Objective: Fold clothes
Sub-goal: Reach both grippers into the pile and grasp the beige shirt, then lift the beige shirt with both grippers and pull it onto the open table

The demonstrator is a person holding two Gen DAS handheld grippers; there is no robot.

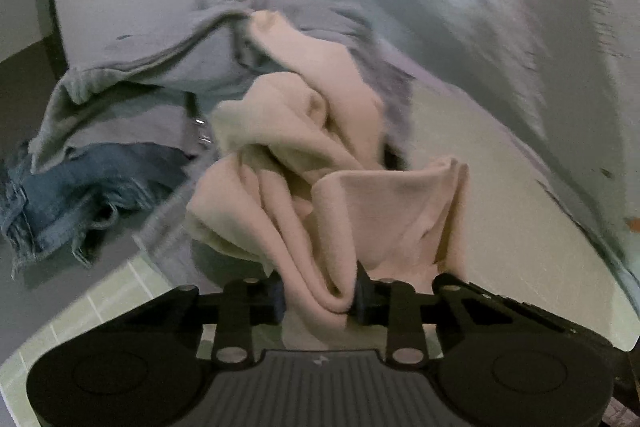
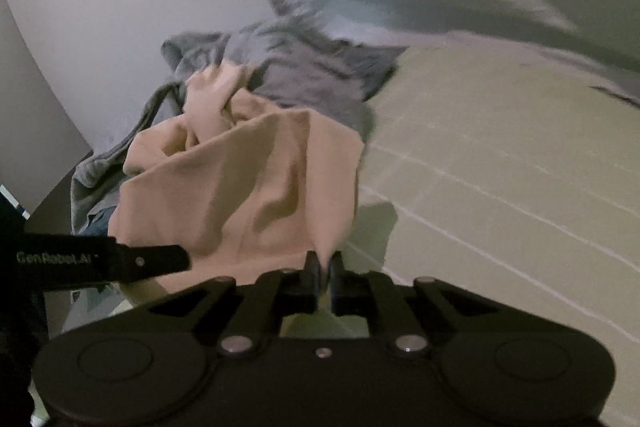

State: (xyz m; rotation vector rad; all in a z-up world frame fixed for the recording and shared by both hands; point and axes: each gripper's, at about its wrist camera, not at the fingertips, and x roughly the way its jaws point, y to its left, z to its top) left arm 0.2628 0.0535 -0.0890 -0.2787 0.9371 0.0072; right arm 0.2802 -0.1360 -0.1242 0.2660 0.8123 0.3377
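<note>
A crumpled beige garment (image 1: 304, 155) lies on the pale green checked sheet (image 1: 500, 211). My left gripper (image 1: 320, 297) is shut on a thick bunched fold of it, pads pressing from both sides. In the right wrist view the same beige garment (image 2: 240, 187) hangs up from the sheet, and my right gripper (image 2: 325, 273) is shut on a thin corner of it. The left gripper's body (image 2: 100, 261) shows at the left edge of that view.
Behind the beige garment lie a grey garment (image 1: 160, 75) and blue frayed denim (image 1: 72, 195). A light blue-grey cloth with orange marks (image 1: 500, 7) hangs blurred at the upper right. A pale wall (image 2: 100, 7) stands behind the pile.
</note>
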